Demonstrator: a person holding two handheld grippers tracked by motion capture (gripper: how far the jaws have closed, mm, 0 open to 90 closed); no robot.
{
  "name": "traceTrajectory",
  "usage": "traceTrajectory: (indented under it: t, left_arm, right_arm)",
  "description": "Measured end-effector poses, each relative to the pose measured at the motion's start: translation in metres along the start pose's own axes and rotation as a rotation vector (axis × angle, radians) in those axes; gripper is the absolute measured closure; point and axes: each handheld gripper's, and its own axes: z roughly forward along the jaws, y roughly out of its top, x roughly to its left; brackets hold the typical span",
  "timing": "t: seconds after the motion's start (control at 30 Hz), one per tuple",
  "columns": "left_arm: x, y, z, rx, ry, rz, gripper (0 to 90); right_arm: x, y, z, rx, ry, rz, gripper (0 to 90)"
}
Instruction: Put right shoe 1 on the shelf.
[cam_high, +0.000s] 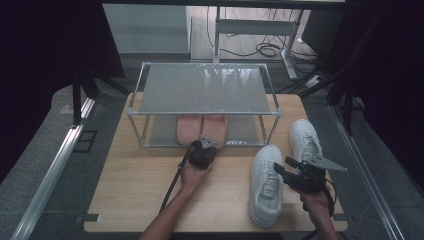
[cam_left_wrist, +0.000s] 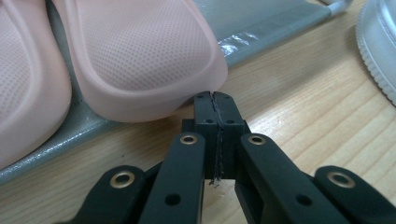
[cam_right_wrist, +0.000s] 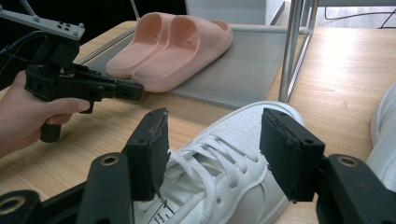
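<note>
Two pink slippers (cam_high: 202, 129) lie side by side on the lower shelf of a metal shoe rack (cam_high: 202, 90). My left gripper (cam_high: 204, 142) is shut with nothing in it. Its tips (cam_left_wrist: 215, 100) sit at the heel edge of the right-hand slipper (cam_left_wrist: 140, 51), on the table just in front of the shelf. A white sneaker (cam_high: 266, 184) lies on the table at the right. My right gripper (cam_high: 281, 166) stands open over it. Its pads (cam_right_wrist: 150, 140) straddle the laced top of the sneaker (cam_right_wrist: 224, 163) with a gap on each side.
A second white sneaker (cam_high: 305, 139) lies beside the rack's right front post (cam_right_wrist: 294, 51). The rack's top shelf (cam_high: 202, 89) holds nothing. The wooden table (cam_high: 140, 185) has bare room at the front left. Dark stands and cables are beyond the table.
</note>
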Motion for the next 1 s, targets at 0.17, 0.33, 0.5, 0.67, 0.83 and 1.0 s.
traceTrajectory:
  t: [0.17, 0.33, 0.5, 0.67, 0.83, 1.0]
  left_arm:
    - [0.005, 0.001, 0.002, 0.001, 0.008, -0.016, 90.0]
    - [0.006, 0.002, 0.002, 0.003, 0.006, -0.018, 90.0]
    - [0.010, 0.003, -0.001, -0.008, 0.006, -0.033, 90.0]
    - [0.014, 0.003, -0.002, -0.005, -0.002, -0.043, 90.0]
    - [0.015, 0.003, -0.001, -0.007, -0.002, -0.046, 90.0]
    - [0.016, 0.005, 0.001, -0.009, -0.001, -0.051, 90.0]
  right_arm:
    - [-0.001, 0.000, -0.001, -0.003, -0.002, 0.002, 42.2]
    - [-0.001, 0.000, -0.001, -0.003, -0.001, 0.000, 42.2]
    - [-0.001, 0.001, -0.002, -0.006, -0.002, 0.003, 42.2]
    - [-0.001, 0.001, -0.002, -0.006, -0.002, 0.002, 42.3]
    - [-0.001, 0.001, -0.002, -0.006, -0.002, 0.002, 42.2]
    - [-0.001, 0.001, -0.002, -0.006, -0.002, 0.002, 42.2]
